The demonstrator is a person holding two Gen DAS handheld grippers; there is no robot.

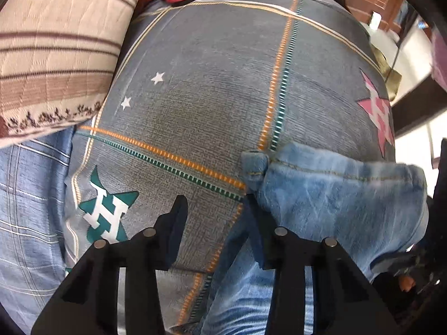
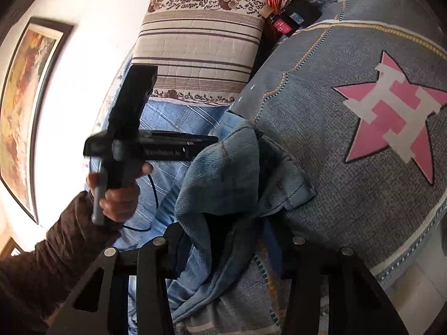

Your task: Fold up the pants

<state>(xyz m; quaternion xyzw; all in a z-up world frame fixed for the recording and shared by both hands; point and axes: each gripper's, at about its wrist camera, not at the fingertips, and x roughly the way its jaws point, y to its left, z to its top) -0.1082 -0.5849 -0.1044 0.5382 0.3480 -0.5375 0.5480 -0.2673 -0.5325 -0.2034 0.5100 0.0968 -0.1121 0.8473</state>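
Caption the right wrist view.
Right tool open around jeans on bedsheet; left tool beside.

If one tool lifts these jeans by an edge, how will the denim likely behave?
The jeans will probably flop: they already drape in soft folds over the right tool. They look fairly thick, with stitched seams, so likely heavy for cloth and prone to sag. On the bedspread they will likely drag rather than slide.

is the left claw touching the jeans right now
Touching. The left wrist view shows the left claw open, its right finger pressed against the bunched jeans.
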